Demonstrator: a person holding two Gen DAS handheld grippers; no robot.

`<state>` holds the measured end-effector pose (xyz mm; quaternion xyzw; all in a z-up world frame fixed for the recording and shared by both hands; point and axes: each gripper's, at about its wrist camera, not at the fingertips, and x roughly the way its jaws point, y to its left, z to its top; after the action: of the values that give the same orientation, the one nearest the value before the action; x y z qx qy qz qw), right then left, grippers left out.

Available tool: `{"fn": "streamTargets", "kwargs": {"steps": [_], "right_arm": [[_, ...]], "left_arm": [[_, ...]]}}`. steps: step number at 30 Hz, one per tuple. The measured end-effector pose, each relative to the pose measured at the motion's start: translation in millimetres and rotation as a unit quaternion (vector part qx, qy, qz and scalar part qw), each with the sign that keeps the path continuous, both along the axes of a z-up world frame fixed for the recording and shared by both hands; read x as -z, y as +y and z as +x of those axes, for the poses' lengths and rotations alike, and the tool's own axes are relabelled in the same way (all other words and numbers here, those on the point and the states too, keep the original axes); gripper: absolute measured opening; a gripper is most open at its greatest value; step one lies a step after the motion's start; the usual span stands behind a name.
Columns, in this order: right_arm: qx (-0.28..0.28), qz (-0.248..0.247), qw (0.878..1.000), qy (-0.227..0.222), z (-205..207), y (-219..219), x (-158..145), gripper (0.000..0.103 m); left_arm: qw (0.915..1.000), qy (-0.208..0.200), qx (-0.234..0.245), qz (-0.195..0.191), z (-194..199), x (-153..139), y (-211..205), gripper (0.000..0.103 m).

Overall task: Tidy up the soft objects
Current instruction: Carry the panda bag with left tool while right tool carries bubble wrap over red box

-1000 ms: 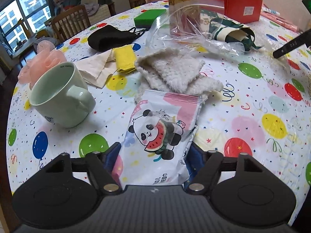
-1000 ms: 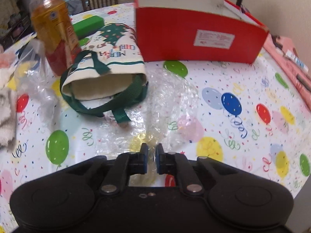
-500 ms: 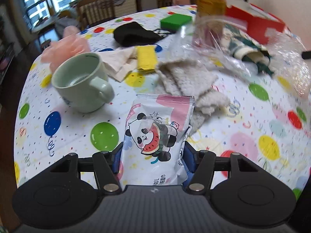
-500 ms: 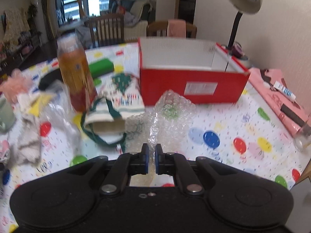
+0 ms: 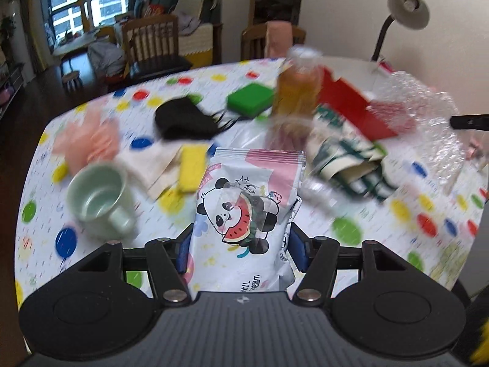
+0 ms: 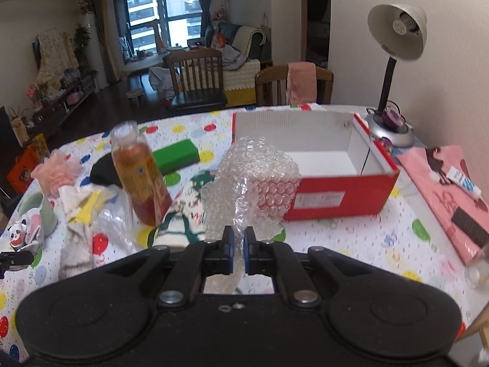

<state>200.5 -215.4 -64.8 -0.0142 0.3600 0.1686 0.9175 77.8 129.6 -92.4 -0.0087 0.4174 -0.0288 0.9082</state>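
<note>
My left gripper [image 5: 241,244] is shut on a panda-print tissue pack [image 5: 244,211] and holds it above the table; the pack also shows at the far left of the right wrist view [image 6: 23,232]. My right gripper [image 6: 239,244] is shut on a sheet of bubble wrap [image 6: 250,180], which hangs lifted in front of the open red box [image 6: 342,195]. The bubble wrap also shows at the right of the left wrist view [image 5: 428,122]. A Christmas tote bag [image 5: 345,159], a fluffy grey cloth [image 6: 76,244], a black cloth [image 5: 186,119] and a pink puff [image 5: 88,140] lie on the table.
An orange drink bottle [image 6: 140,177] stands left of the box. A green mug [image 5: 101,202], a green sponge [image 5: 250,98], a yellow cloth [image 5: 192,165] and a clear plastic bag [image 6: 116,223] lie around. A desk lamp [image 6: 394,61] and pink pouch [image 6: 452,189] are at the right.
Both grippers have risen. The tissue pack has lifted off the fluffy cloth. The bubble wrap has been raised off the table toward the red box.
</note>
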Motion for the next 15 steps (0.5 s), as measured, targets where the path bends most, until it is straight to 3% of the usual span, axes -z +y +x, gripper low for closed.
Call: {"fn": "streamTargets", "kwargs": {"steps": [8,15], "right_arm": [[-0.01,0.03,0.999,-0.009,44,-37,-22,0.005],[-0.022,0.037,0.999,-0.012,85,-66,-27,0.005]], "left_arm": [[0.9988,-0.03,0.027,-0.026,36,-40,-60,0.06],[0.9972,-0.043,0.054,-0.028,79,-54,-118,0.06]]}}
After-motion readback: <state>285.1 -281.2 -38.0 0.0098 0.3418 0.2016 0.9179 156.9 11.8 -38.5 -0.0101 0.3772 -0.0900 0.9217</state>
